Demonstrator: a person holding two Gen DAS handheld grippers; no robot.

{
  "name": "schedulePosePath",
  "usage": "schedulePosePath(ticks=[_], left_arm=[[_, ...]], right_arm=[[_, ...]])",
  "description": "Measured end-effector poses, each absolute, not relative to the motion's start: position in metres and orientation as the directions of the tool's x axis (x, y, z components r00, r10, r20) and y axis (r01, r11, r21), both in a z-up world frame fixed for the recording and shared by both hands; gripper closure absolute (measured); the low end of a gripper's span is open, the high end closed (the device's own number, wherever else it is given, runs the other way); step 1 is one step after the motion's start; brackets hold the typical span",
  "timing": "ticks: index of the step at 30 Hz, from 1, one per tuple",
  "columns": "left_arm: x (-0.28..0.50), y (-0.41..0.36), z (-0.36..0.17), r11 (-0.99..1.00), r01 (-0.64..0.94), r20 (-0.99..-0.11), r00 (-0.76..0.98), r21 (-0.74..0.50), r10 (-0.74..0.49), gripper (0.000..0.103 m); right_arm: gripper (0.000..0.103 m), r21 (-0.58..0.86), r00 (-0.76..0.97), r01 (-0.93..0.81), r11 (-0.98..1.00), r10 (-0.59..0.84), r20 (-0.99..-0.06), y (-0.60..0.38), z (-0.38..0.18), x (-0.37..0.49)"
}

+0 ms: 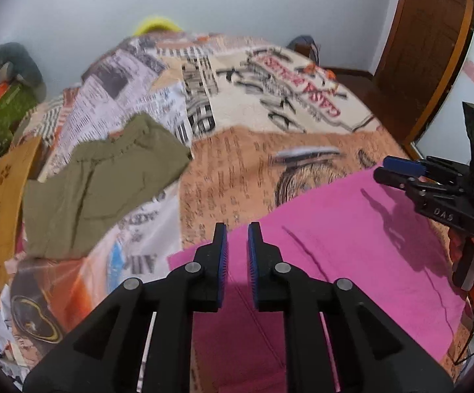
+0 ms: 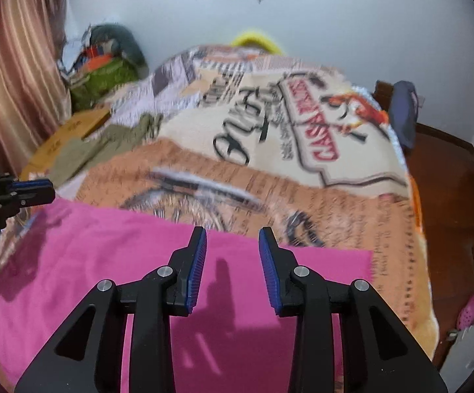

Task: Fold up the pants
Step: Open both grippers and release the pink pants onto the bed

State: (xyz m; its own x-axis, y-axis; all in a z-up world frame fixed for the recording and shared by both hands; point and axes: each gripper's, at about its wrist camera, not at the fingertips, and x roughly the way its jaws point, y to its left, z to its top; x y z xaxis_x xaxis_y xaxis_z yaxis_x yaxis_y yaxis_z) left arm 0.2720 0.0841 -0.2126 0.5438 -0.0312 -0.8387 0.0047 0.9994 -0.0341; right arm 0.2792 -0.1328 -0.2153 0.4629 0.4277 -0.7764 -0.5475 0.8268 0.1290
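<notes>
A bed covered by a printed newspaper-pattern blanket [image 1: 269,104] is filling most of both views, running from the near edge to the far wall. The pink pants [image 1: 351,229], the task's garment, are lying flat and folded across the near part of the blanket, directly under both grippers, with their far edge running straight across. An olive-green garment [image 1: 105,180] is lying folded on the left side of the bed, well apart from the pink pants. Just left of it, a tan board with paw prints [image 1: 1,196] is sitting at the bed's edge. The right gripper [image 2: 232,249] is hovering over the pink pants with its fingers standing moderately apart and nothing between them. The left gripper [image 1: 237,245] is hovering over the pants' left part, its blue pads showing a narrow gap, gripping nothing.
</notes>
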Motion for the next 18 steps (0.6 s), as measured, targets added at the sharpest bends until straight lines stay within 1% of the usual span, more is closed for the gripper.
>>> schedulePosePath(ticks=[3,5,8,10,14,18], left_arm=[[0.274,0.088,-0.233,1.0,-0.007,-0.864,0.503,-0.009,-0.004,0.09],[0.271,0.092,-0.239,1.0,-0.005,-0.863,0.505,0.005,0.006,0.085],[0.267,0.096,-0.236,1.0,-0.001,-0.854,0.52,-0.005,-0.004,0.083],[0.265,0.098,-0.236,1.0,-0.008,-0.854,0.52,-0.011,-0.005,0.083],[0.259,0.098,-0.23,1.0,-0.017,-0.854,0.52,0.006,0.014,0.083],[0.248,0.1,-0.214,1.0,-0.03,-0.845,0.535,-0.003,0.013,0.083]], right_arm=[[0.073,0.091,0.447,-0.53,0.843,0.369,-0.815,-0.134,-0.237,0.285],[0.073,0.085,0.467,-0.526,0.846,0.37,-0.803,-0.142,-0.238,0.283],[0.073,0.028,0.508,-0.479,0.878,0.303,-0.806,-0.156,-0.239,0.286],[0.067,0.068,0.492,-0.45,0.89,0.311,-0.813,-0.17,-0.241,0.291],[0.067,0.058,0.496,-0.409,0.91,0.276,-0.823,-0.189,-0.235,0.286],[0.067,0.1,0.507,-0.401,0.911,0.312,-0.804,-0.2,-0.213,0.272]])
